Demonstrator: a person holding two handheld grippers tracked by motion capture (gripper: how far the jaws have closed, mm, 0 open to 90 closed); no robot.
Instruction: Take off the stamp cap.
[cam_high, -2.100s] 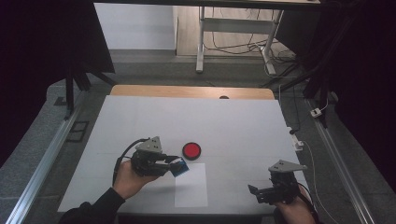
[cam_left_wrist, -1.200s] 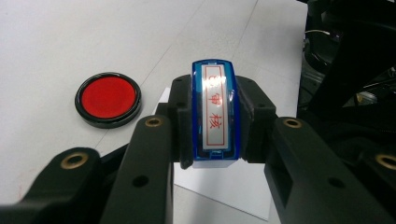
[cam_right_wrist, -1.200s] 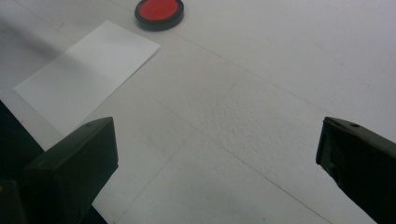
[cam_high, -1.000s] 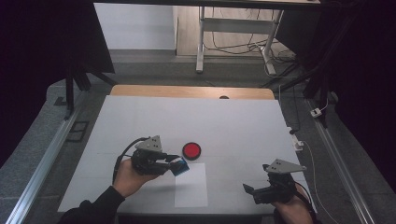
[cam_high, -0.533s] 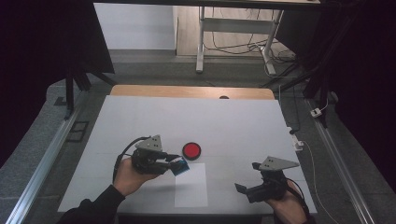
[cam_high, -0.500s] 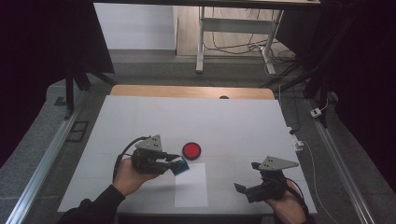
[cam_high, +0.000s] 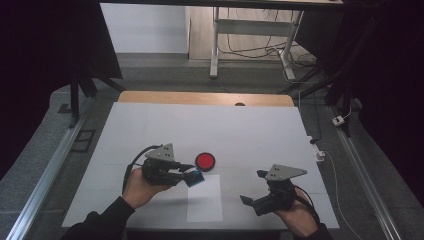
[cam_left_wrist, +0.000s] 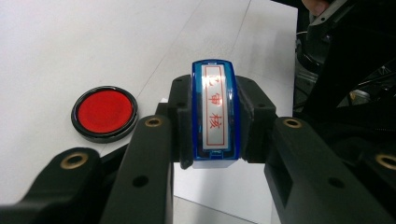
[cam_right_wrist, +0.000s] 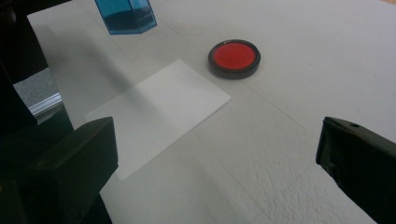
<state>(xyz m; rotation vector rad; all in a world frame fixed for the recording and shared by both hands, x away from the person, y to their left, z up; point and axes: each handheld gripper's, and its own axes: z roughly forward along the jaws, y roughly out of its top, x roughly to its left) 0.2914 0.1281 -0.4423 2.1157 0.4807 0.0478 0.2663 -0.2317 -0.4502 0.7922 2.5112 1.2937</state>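
Observation:
My left gripper (cam_high: 189, 174) is shut on a blue stamp (cam_left_wrist: 214, 112) with a white label and red characters. It holds the stamp just above the top left corner of a white sheet of paper (cam_high: 205, 200). A round red ink pad (cam_high: 205, 161) in a black rim lies just beyond the sheet, to the right of the stamp. My right gripper (cam_high: 253, 187) hovers low to the right of the sheet, open, with nothing between its jaws. In the right gripper view the sheet (cam_right_wrist: 159, 109), the ink pad (cam_right_wrist: 234, 58) and the stamp (cam_right_wrist: 125, 16) lie ahead of the open jaws.
The white table top (cam_high: 250, 130) ends in a wooden strip (cam_high: 205, 98) at the far edge. Metal rails (cam_high: 55, 165) run along both sides. A white cable with a plug (cam_high: 340, 120) lies off the right edge.
My right gripper has slid left, closer to the sheet of paper. The left gripper and the stamp have stayed where they were.

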